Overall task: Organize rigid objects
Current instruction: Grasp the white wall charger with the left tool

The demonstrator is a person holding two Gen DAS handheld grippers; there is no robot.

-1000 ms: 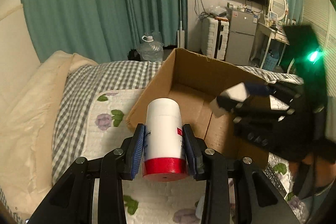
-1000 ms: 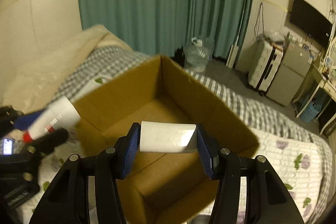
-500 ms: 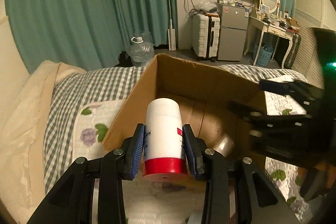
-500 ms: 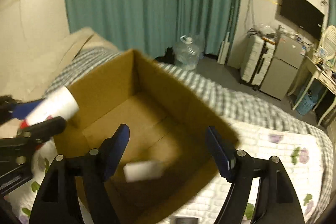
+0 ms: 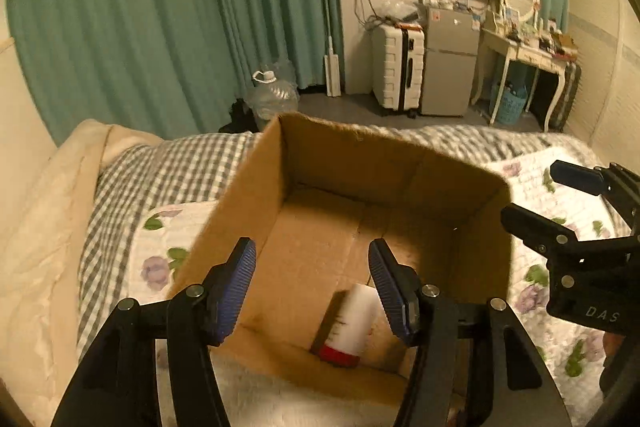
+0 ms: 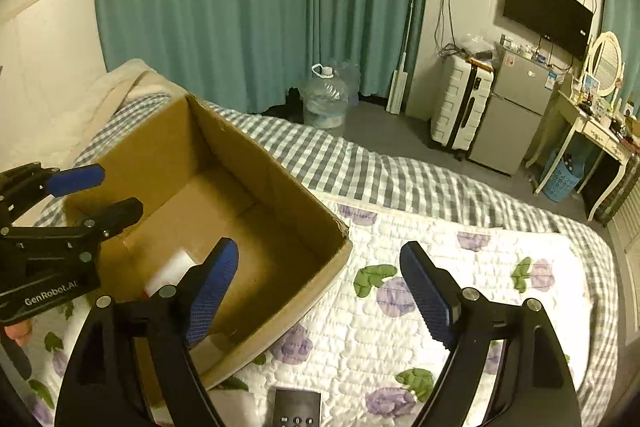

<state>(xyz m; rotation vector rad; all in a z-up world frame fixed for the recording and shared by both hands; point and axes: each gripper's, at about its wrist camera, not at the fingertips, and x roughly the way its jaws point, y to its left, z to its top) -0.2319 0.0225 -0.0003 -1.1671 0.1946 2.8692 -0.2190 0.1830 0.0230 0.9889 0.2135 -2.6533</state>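
A white bottle with a red cap lies on its side on the floor of the open cardboard box, close to the box's near wall, cap end toward the camera; its outline is blurred, so whether it has settled cannot be told. The box rests on the quilted floral bedspread, toward the bed's pillow end. The left gripper hangs above the near wall of the box with its jaws spread wide and nothing between them. The right gripper is likewise wide apart and empty, positioned over the right-hand corner of the box and the bedspread beside it. A dark remote control lies on the bedspread at the near edge, just below the right gripper, and is a probable next item. Risks, as judged: the bottle, being round, may roll across the box floor when further items drop in; a gripper descending near the thin cardboard wall may catch the rim and shift or tip the box on the soft bedding; the flat remote may sink into the quilt, leaving little edge to pinch.
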